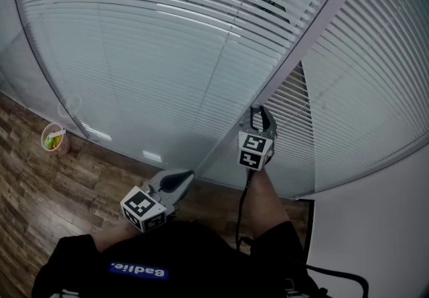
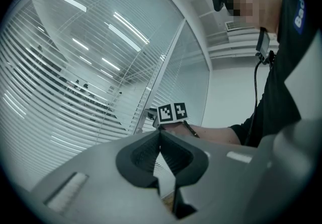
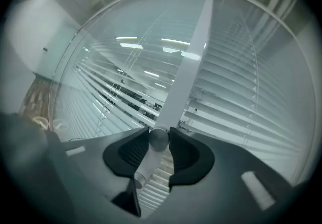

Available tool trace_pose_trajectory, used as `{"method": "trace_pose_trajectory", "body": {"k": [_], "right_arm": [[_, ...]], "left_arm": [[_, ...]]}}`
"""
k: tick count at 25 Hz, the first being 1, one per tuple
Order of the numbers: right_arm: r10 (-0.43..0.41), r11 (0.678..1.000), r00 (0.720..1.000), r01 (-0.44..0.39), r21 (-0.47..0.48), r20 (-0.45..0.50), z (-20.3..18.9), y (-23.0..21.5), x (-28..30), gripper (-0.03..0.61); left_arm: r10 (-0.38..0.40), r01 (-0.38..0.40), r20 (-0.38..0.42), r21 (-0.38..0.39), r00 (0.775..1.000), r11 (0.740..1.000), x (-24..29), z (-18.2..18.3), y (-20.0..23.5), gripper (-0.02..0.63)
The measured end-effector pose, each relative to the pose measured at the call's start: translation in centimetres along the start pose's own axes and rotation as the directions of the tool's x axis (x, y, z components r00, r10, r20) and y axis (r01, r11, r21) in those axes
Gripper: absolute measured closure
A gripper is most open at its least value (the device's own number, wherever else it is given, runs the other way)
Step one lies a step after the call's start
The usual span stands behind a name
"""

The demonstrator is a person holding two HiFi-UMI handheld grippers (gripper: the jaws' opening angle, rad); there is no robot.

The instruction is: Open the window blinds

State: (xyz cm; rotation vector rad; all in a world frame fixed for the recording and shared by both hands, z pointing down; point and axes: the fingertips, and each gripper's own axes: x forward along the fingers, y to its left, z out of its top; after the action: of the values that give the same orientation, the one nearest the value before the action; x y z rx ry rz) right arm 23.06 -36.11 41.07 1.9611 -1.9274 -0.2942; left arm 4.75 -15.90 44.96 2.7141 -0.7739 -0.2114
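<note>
Blinds (image 1: 167,55) look barely opened, so I'd call it early. Right claw (image 3: 160,140) is pinched on the control rod (image 3: 151,155) at the frame post (image 3: 188,67), pads touching both sides. Left claw (image 2: 160,136) is closed, empty, back near the body. Slats mostly flat behind glass, a few bands gapped. Turning the rod is what's left.

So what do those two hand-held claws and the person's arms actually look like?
The left gripper and right gripper are both grey plastic, tapering to two jaws lined with dark ribbed pads. Each carries a cube of black-and-white square markers. A black cable trails from the right one. The person wears a black short-sleeved top, forearms bare.
</note>
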Motion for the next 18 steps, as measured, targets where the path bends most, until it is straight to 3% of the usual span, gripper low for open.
{"method": "trace_pose_trajectory", "body": {"k": [5, 11, 15, 18], "right_arm": [[0.031, 0.972, 0.999, -0.034, 0.233, 0.02, 0.0, -0.6, -0.1, 0.448], [0.072, 0.892, 0.997, -0.077, 0.445, 0.028, -0.4, -1.2, 0.3, 0.448], [0.09, 0.839, 0.995, -0.097, 0.535, 0.039, -0.3, -1.3, 0.1, 0.448], [0.096, 0.841, 0.995, -0.102, 0.531, 0.04, -0.1, -1.5, 0.2, 0.446]], "left_arm": [[0.0, 0.0, 0.0, -0.004, 1.0, 1.0, -0.2, 0.2, 0.1, 0.614], [-0.003, 0.003, -0.002, -0.002, 1.0, 1.0, 0.3, 0.1, 0.3, 0.614], [-0.006, 0.006, 0.001, -0.002, 1.0, 1.0, 0.1, 0.3, 0.2, 0.614], [-0.01, 0.01, 0.001, 0.0, 1.0, 1.0, 0.2, 0.6, 0.1, 0.614]]}}
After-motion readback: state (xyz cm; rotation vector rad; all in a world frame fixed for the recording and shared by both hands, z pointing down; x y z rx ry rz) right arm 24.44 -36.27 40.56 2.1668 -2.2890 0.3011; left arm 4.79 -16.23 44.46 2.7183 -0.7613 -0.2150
